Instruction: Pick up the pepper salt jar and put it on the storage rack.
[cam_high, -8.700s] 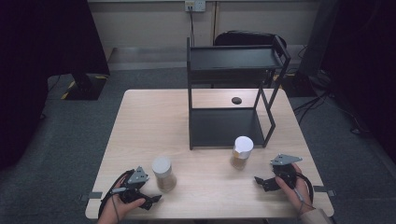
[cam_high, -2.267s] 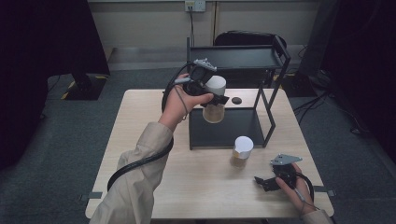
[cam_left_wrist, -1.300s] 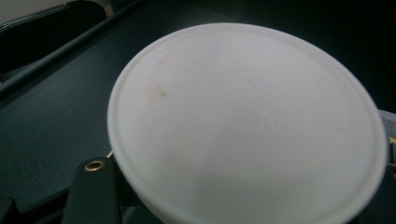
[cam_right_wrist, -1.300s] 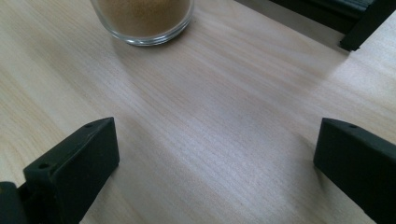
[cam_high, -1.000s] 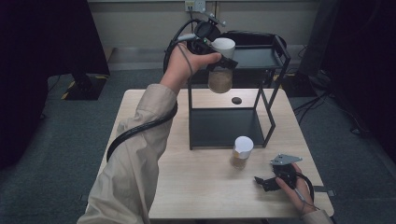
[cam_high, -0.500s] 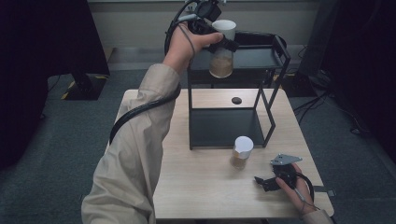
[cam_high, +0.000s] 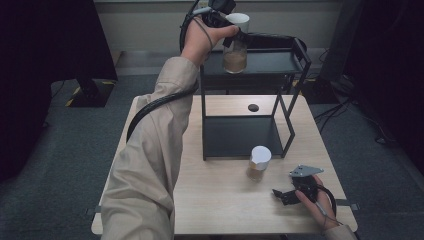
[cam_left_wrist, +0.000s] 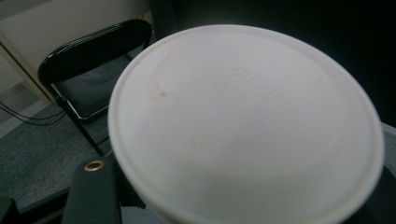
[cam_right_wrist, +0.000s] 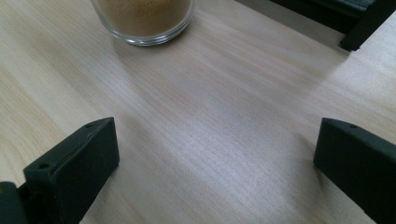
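A glass jar (cam_high: 234, 56) of brown powder with a white lid (cam_high: 239, 20) is held up at the top shelf (cam_high: 270, 62) of the black rack. My left gripper (cam_high: 234, 31) is shut on it just under the lid. Whether the jar's base touches the shelf I cannot tell. In the left gripper view the white lid (cam_left_wrist: 247, 121) is right in front of the camera. A second, similar jar (cam_high: 259, 163) stands on the table in front of the rack. My right gripper (cam_high: 284, 196) rests open on the table beside it. In the right gripper view the gripper (cam_right_wrist: 215, 158) points at that jar's base (cam_right_wrist: 142, 18).
The rack's lower shelf (cam_high: 240, 135) is bare. A small dark round thing (cam_high: 253, 107) lies on the wooden table (cam_high: 220, 205) behind the rack. A black chair (cam_left_wrist: 93, 70) stands beyond the table. The long sleeve (cam_high: 150, 165) crosses the table's left half.
The left hand has carried the jar up and away, from the front of the rack to its top shelf. The right gripper and the second jar have stayed put.
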